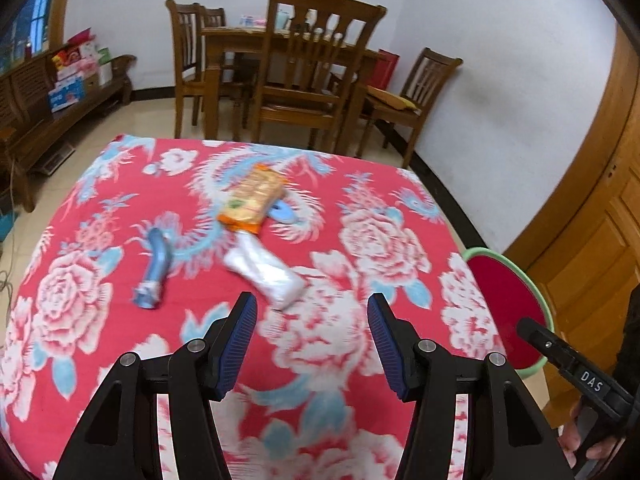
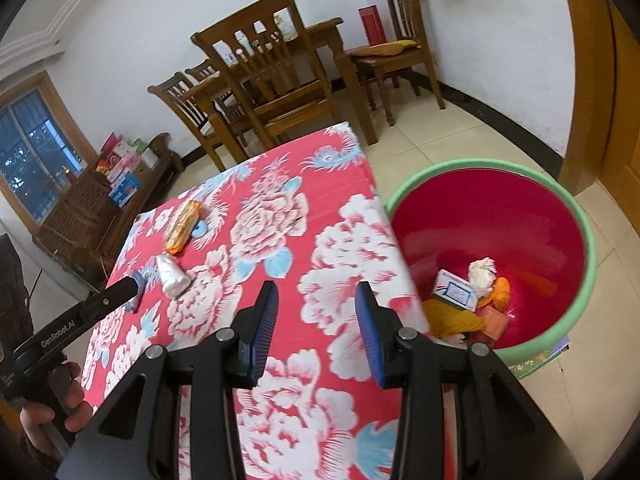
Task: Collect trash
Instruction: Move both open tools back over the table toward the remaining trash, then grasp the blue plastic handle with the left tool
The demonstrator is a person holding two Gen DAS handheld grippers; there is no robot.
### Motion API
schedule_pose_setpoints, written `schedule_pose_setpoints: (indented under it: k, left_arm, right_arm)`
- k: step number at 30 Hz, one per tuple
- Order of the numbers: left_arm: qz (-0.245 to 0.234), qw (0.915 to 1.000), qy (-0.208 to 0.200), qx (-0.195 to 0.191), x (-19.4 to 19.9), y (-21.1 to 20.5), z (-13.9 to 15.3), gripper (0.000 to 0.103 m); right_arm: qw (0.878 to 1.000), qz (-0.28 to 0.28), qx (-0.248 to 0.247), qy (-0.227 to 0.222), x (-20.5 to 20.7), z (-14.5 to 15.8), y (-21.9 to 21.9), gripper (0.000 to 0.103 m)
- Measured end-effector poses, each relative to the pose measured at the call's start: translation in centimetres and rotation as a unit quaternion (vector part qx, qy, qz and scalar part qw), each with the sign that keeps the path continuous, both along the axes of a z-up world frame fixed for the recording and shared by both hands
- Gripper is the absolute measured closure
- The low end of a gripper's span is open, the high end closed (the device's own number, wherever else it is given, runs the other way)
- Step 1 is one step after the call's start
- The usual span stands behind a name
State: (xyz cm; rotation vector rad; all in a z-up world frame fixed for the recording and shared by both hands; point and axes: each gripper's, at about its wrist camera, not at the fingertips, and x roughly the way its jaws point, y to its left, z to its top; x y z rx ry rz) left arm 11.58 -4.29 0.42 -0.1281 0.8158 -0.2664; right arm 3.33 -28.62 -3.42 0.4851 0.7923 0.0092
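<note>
Lying ahead of left tongs point(image 1: 312, 312): 3 — tube point(image 1: 154, 270), wrapper point(image 1: 252, 198), bag point(image 1: 264, 272) | bin point(image 2: 576, 216) beside right tongs point(image 2: 316, 300) | both tongs parted, empty

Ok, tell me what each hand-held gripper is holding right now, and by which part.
Nothing is held. The left hand-held gripper and right hand-held gripper both stand open over the tablecloth, with nothing between their fingers.

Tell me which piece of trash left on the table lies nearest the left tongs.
The white plastic packet, just ahead of the left tongs. The blue wrapper lies off to the side; the orange snack pack sits farther back.
</note>
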Motion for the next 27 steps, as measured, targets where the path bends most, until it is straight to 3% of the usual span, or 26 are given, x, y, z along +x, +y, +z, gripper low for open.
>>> schedule_pose_setpoints:
  k: [18,27]
  left_arm:
    - [0.054,0.9982,0.007,0.027,2.9,7.1,-1.8,0.044]
    - [0.053,0.9978,0.025,0.031,4.4,8.1,-3.9,0.044]
  right_arm:
    - [0.998,0.045,-0.022,0.026,3.7,-0.5,5.4,0.062]
    - [0.997,0.055,-0.033,0.041,5.1,-0.9,7.5,0.062]
